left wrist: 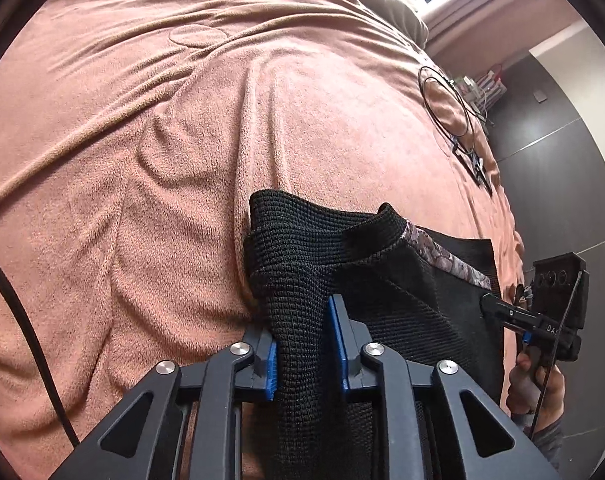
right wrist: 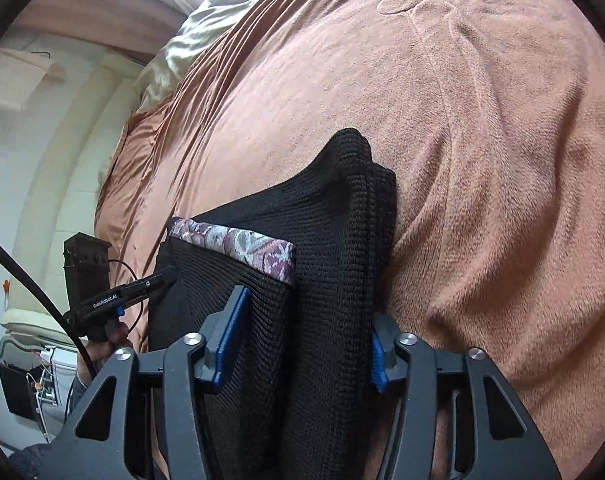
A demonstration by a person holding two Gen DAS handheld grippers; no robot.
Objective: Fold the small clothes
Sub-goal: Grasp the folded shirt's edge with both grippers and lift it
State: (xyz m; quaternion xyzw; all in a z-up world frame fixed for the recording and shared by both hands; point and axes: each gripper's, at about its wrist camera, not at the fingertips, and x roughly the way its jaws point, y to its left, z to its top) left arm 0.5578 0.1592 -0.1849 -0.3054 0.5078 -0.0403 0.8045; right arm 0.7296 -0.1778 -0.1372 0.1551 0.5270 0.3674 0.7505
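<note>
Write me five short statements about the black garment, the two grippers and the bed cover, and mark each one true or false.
1. The left gripper has black knit cloth between its blue pads. True.
2. The black garment lies on a white sheet. False: it lies on a pinkish-brown fleece blanket.
3. The garment carries a patterned band in purple and grey. True.
4. The right gripper hangs empty above the blanket. False: a bunch of the black garment sits between its pads.
5. A coiled black cable lies on the blanket beyond the garment. True.
</note>
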